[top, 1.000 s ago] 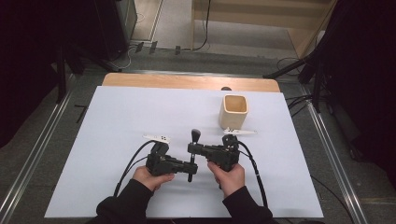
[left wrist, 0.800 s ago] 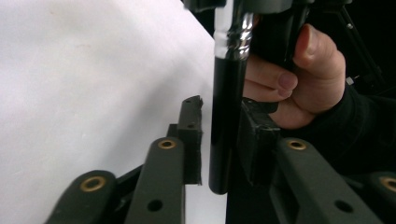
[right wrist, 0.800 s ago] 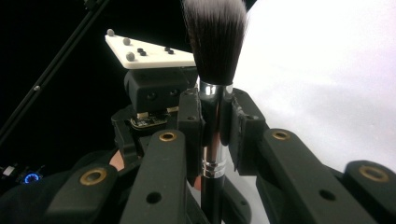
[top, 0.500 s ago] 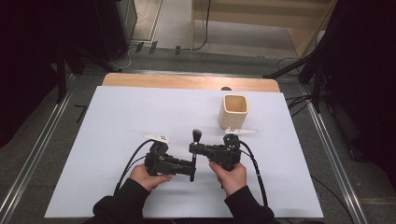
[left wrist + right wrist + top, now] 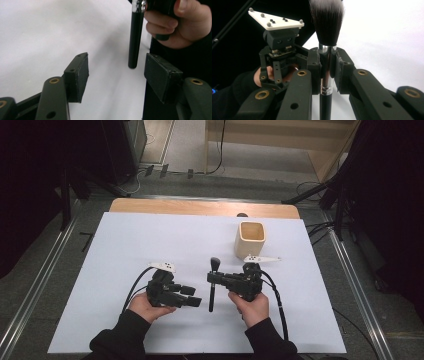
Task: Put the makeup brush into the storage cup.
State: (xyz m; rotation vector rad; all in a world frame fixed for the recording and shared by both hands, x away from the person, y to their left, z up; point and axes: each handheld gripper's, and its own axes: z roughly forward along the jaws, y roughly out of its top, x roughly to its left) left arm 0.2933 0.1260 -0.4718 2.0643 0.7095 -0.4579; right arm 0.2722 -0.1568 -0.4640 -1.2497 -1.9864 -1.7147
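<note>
From above, the makeup brush [image 5: 212, 287] is held just over the white sheet [image 5: 125, 245] that covers the bench, near the front and a little right of centre, its bristle head pointing toward the far edge. The right gripper [image 5: 216, 279] has it clamped across the neck, while the left gripper [image 5: 194, 300] sits just beside the handle end, apart from it. A pale square cup [image 5: 250, 238] stands farther back to the right, and a strip of bare wooden bench [image 5: 200, 207] shows beyond the sheet. The room around is dim, with cables and dark stands on a grey floor [image 5: 30, 280].

In the left gripper view, the jaws have just been opening and now stand wide with nothing pressed between them; the brush's black handle [image 5: 135, 37] hangs ahead of the gap, free of both pads. That handle looks smooth and glossy, so I would judge it slippery, but stiff and light enough for an easy grip.

In the right gripper view, the jaws are closed tight on the shiny metal collar [image 5: 327, 72] just below the bristles [image 5: 327, 20]. That seems the sensible spot: rigid and clear of the soft hairs, which would splay or bend if squeezed. The polished metal could slide, I would guess, if the grip slackened.
</note>
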